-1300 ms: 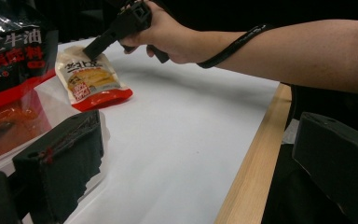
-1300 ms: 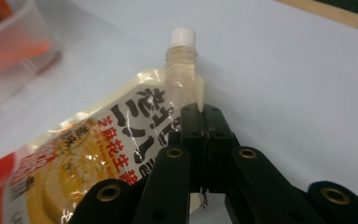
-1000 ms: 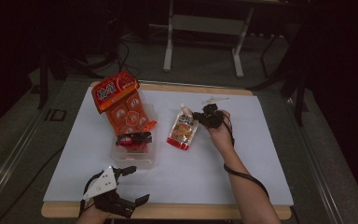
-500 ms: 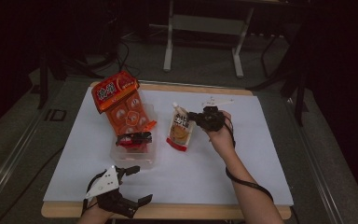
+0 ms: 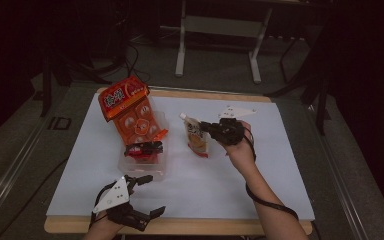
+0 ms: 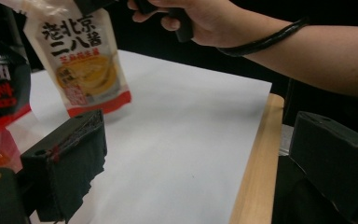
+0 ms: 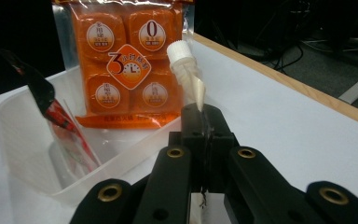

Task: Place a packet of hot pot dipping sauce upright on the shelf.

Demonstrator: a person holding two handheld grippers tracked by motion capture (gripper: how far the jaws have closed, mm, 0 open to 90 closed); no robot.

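Dim room, lit table

A wooden table (image 5: 280, 227) covered by a white sheet (image 5: 290, 165) catches most of the light; the room around it falls off into near black; the floor (image 5: 20, 165) is grey carpet, with a pale strip (image 5: 10, 172) running along the table's left side and a faint "ID" marking (image 5: 60, 123) beside it; beyond the far edge stand the pale metal legs of a frame (image 5: 217, 42); dark cables (image 5: 130, 55) trail over the floor there; darker stands (image 5: 47, 75) flank both sides.
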